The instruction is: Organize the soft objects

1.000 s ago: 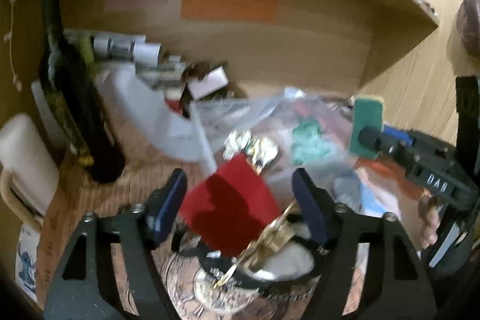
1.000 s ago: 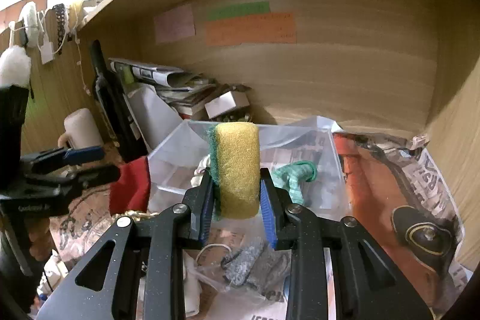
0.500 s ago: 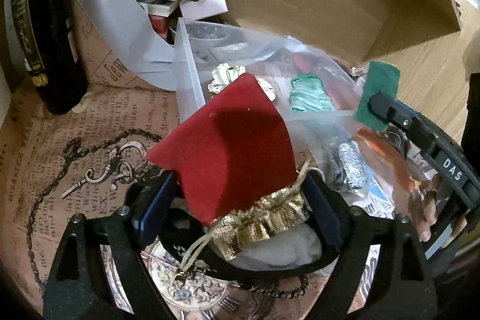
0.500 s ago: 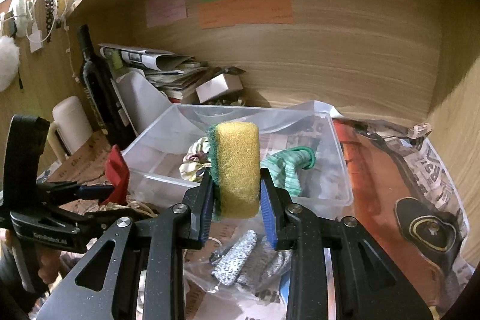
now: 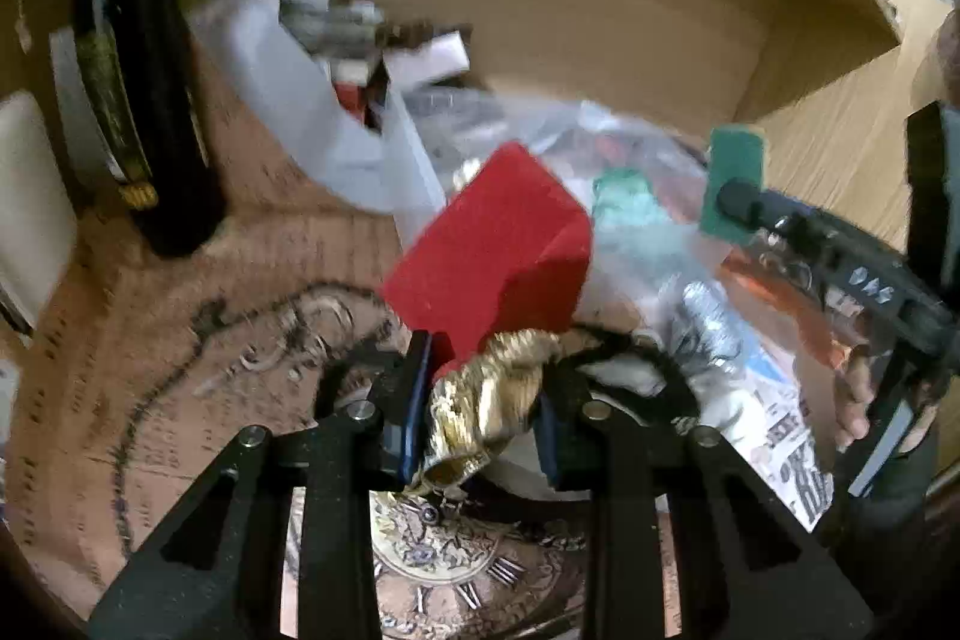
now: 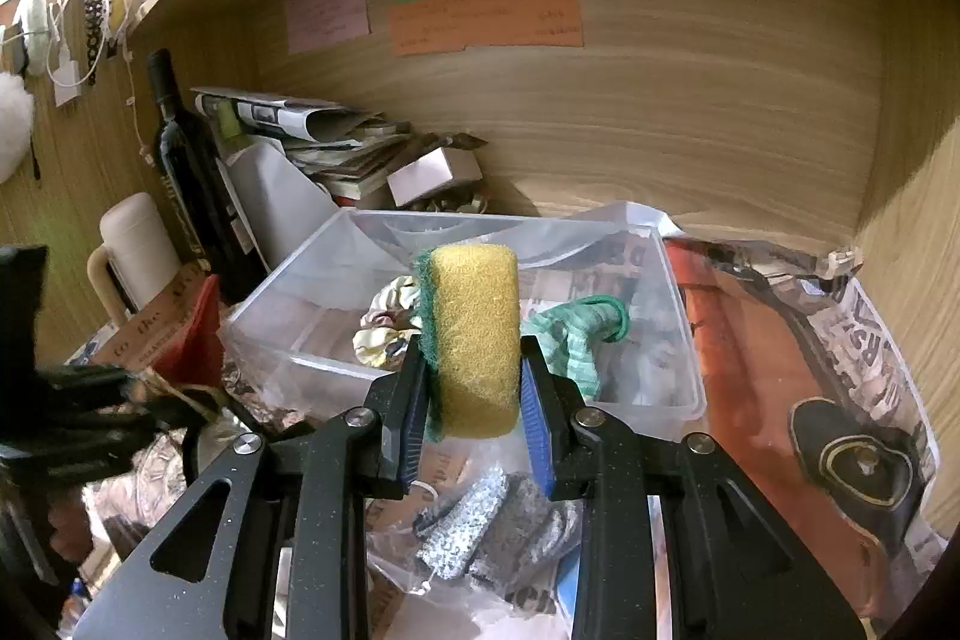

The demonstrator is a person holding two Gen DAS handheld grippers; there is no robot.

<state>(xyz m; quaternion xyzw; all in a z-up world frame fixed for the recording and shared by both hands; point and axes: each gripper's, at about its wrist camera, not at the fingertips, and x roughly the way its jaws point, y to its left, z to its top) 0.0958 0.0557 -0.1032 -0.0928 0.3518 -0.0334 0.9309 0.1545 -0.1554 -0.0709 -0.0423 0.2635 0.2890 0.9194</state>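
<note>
Left wrist view: the left gripper [image 5: 480, 406], open half a second ago, now pinches the gold neck of the red pouch [image 5: 495, 250], lifting it near the clear bin [image 5: 414, 172]. Right wrist view: the right gripper [image 6: 474, 400] still clamps the yellow sponge [image 6: 474, 340] before the bin, both items seemingly ready for binning.

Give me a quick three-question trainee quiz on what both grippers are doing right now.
1. True or false: the right gripper is shut on the sponge.
2. What does the left gripper hold? A) red pouch B) green cloth C) bottle
3. Fill in: the green cloth lies inside the clear ____.

Key: 1 true; 2 A; 3 bin.
</note>
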